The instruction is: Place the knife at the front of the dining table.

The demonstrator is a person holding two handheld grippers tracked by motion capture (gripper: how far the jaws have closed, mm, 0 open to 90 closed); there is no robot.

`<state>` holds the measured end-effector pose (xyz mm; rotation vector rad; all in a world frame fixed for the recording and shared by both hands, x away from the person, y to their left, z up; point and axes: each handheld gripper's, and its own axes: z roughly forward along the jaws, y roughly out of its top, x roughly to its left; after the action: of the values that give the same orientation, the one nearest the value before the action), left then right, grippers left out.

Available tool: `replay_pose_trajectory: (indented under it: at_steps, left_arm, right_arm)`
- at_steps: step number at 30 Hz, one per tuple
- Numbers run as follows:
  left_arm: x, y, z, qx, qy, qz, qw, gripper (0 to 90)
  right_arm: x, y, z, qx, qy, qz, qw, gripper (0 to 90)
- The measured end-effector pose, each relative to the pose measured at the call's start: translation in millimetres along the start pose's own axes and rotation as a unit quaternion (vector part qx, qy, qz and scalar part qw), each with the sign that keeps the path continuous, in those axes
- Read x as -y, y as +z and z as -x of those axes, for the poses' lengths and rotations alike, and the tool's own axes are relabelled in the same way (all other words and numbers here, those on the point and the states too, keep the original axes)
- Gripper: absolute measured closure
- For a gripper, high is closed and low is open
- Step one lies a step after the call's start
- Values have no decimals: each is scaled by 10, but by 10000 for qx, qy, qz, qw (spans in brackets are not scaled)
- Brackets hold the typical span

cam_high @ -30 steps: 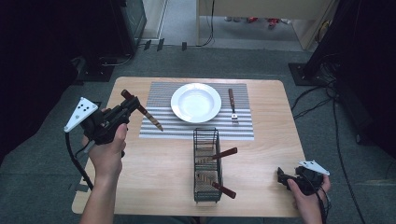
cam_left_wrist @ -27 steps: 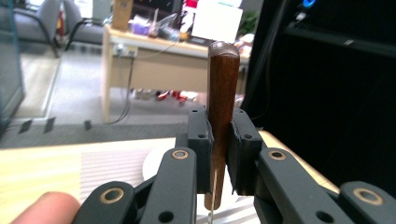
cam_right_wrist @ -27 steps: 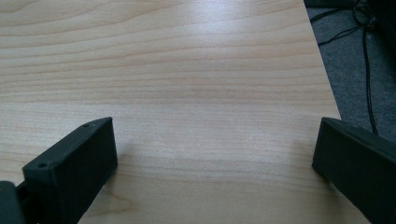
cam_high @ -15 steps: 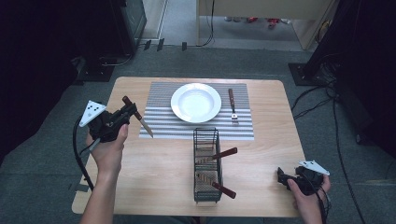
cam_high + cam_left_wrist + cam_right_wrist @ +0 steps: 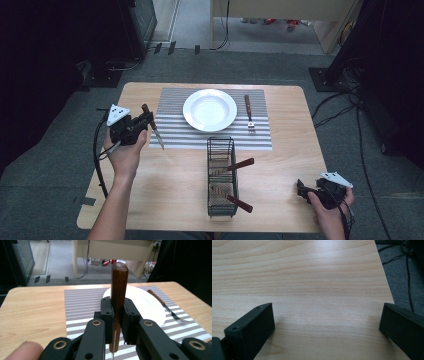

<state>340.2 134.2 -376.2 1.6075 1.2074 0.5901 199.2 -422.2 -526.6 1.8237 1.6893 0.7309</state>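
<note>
My left gripper is shut on a knife with a brown wooden handle. It hangs over the left edge of the striped placemat, with the blade pointing down toward the table's near side. A white plate sits on the placemat, and a fork with a wooden handle lies to its right. My right gripper rests at the table's front right corner, with its jaws wide apart above bare wood and nothing between them.
A black wire cutlery basket stands in the middle front of the table, with two wooden-handled utensils sticking out to its right. Cables lie on the grey floor to the right of the table. The table's right edge is close to my right gripper.
My left gripper has carried the knife back and to the left, from over the placemat to its left edge. The right gripper has stayed still.
</note>
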Motion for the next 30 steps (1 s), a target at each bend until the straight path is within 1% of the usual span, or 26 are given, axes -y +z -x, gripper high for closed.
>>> replay_pose_trajectory:
  at_steps: [1, 2, 3, 4, 7, 8, 9, 10, 11, 12, 13, 18, 19, 20, 22, 23, 26, 28, 30]
  left_arm:
    - [0, 0, 0, 0, 0, 0, 10000, 824]
    - [1, 68, -12, -31, 10, -67, 10000, 823]
    - [1, 68, -12, -31, 10, -67, 10000, 823]
    - [-2, 131, -23, -50, -9, -105, 9999, 823]
    - [-8, 222, -35, -92, 3, -169, 9998, 823]
    - [-8, 251, -40, -88, -22, -184, 9998, 823]
    - [-8, 251, -40, -88, -22, -184, 9998, 823]
    - [-9, 318, -45, -119, 11, -248, 9996, 823]
    - [-9, 318, -45, -119, 11, -248, 9996, 823]
    - [-16, 382, -49, -133, 15, -302, 9995, 823]
    - [-16, 382, -49, -133, 15, -302, 9995, 823]
    - [-57, 570, -67, -206, 12, -428, 9989, 823]
    - [-57, 570, -67, -206, 12, -428, 9989, 823]
    - [-68, 640, -73, -244, 14, -465, 9986, 823]
    - [-78, 671, -75, -247, 5, -489, 9985, 823]
    - [-99, 735, -69, -269, 20, -534, 9982, 824]
    - [-127, 833, -65, -311, 9, -618, 9976, 823]
    - [-141, 915, -91, -344, -87, -648, 9973, 824]
    - [-149, 1002, -134, -372, -230, -683, 9967, 824]
  right_arm:
    - [0, 0, 0, 0, -1, 0, 10000, 0]
    - [0, 0, 0, 0, 1, 1, 10000, 0]
    - [0, 0, 0, 0, 0, 0, 10000, 0]
    - [0, 0, 0, 1, 0, 0, 10000, 0]
    - [0, 0, 0, -1, 3, 0, 10000, 0]
    - [0, 0, 0, 0, 3, 0, 10000, 0]
    - [0, 0, 0, 0, 3, 0, 10000, 0]
    - [0, 0, 0, 0, 0, 1, 10000, 0]
    - [0, 0, 0, -4, 1, 0, 10000, 0]
    - [0, 1, -1, -12, -4, 6, 10000, 0]
    - [0, 1, -1, -12, -4, 6, 10000, 0]
    - [1, 0, -1, -26, -19, 4, 10000, 0]
    - [1, 0, -1, -26, -19, 4, 10000, 0]
    - [1, 0, -1, -25, -19, 4, 10000, 0]
    - [1, 0, -1, -26, -19, 4, 10000, 0]
    - [0, 0, -1, -26, -20, 4, 10000, 0]
    - [0, 1, -1, -26, -19, 4, 10000, 0]
    - [0, 1, -1, -27, -21, 5, 10000, 0]
    - [-2, 3, -3, -37, -32, 4, 10000, 0]
